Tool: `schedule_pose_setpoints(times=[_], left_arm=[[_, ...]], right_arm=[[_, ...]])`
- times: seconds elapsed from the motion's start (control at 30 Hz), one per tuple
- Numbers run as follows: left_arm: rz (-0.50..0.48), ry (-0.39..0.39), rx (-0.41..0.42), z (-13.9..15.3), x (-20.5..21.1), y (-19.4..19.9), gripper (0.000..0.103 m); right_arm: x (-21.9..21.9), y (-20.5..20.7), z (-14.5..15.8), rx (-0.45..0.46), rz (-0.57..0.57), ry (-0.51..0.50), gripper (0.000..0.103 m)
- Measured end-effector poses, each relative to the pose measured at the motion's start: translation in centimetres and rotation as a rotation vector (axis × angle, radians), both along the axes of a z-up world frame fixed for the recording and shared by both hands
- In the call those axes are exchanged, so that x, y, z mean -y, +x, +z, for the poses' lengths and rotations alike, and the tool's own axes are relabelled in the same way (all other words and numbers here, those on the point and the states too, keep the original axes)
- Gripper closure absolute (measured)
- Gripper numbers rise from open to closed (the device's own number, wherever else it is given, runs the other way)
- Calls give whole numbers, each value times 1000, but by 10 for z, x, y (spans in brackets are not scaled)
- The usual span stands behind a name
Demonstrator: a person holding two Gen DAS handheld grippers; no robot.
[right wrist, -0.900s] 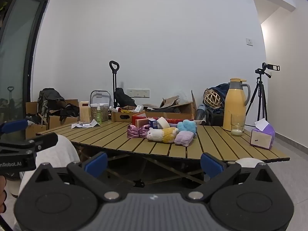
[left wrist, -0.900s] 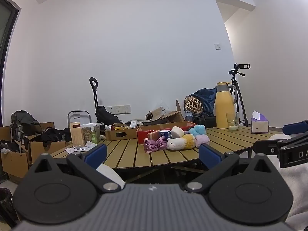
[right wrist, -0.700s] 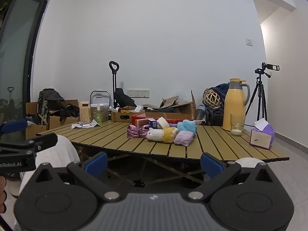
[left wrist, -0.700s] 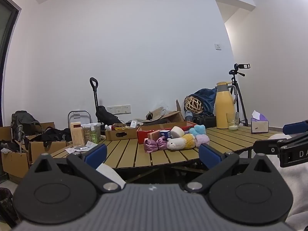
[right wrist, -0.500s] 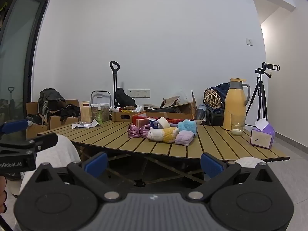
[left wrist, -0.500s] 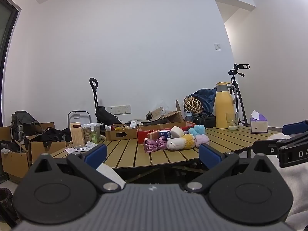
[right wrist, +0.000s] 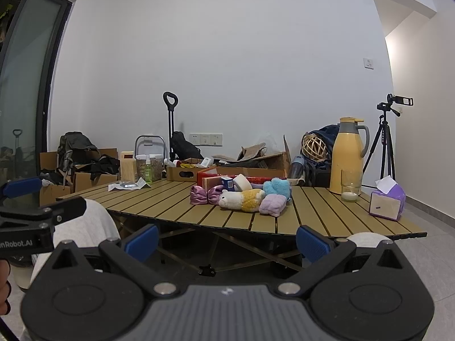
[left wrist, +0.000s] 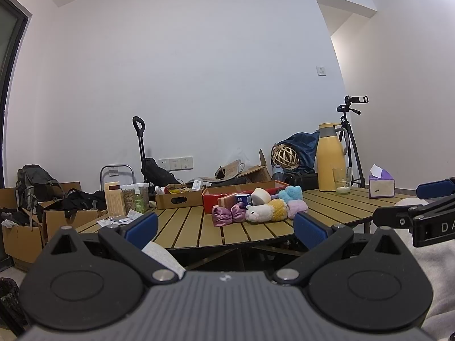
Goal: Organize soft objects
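Both grippers hang short of the tabletop (right wrist: 327, 213), fingers spread wide with nothing between them: left gripper (left wrist: 224, 228), right gripper (right wrist: 226, 241). Neither touches anything yet.

The soft things sit in one huddle mid-tabletop, straight ahead at twelve o'clock from the right gripper and just right of twelve from the left. At the front lies the plush toy (right wrist: 241, 199), white head and yellow body, on its side. At its nine o'clock is the pink satin bow (right wrist: 204, 194); at its three o'clock the lilac fluffy piece (right wrist: 273, 204); behind that, toward one o'clock, the blue fluffy piece (right wrist: 277, 187). They press against each other, so lifting one may drag a neighbour.

Just behind them stands the red box (right wrist: 216, 177), likely where they belong, though that is a guess. A small blue carton (right wrist: 227, 183) and a pale roll (right wrist: 241, 182) lean near its front edge.

How will they handle? All look very light and squashy, no risk of breakage. The plush should take a firm pinch across its yellow belly, the fattest part. The fluffy pieces will collapse, so the fingers need to close deep through the middle, not on the fuzz. The satin bow looks slippery; its cinched knot at the centre seems the safest hold.

Off at two o'clock, the flask (right wrist: 348, 156) and glass (right wrist: 351, 189) stand well apart.
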State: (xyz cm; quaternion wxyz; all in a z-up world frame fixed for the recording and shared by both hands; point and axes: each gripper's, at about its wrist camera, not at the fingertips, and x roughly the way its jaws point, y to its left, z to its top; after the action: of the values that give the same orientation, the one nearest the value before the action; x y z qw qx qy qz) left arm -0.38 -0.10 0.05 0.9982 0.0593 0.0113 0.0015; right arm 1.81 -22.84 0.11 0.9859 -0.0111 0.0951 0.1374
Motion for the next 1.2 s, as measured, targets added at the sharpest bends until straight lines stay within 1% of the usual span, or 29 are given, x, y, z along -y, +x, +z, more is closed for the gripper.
schedule_pose_setpoints(times=[0.7, 1.2], left_arm=[[0, -3, -3, -4, -1, 0, 0], [8, -13, 8, -1, 1, -2, 0]], right_arm=[[1, 0, -1, -10, -1, 3, 0], [-3, -8, 1, 19, 16, -24, 0]])
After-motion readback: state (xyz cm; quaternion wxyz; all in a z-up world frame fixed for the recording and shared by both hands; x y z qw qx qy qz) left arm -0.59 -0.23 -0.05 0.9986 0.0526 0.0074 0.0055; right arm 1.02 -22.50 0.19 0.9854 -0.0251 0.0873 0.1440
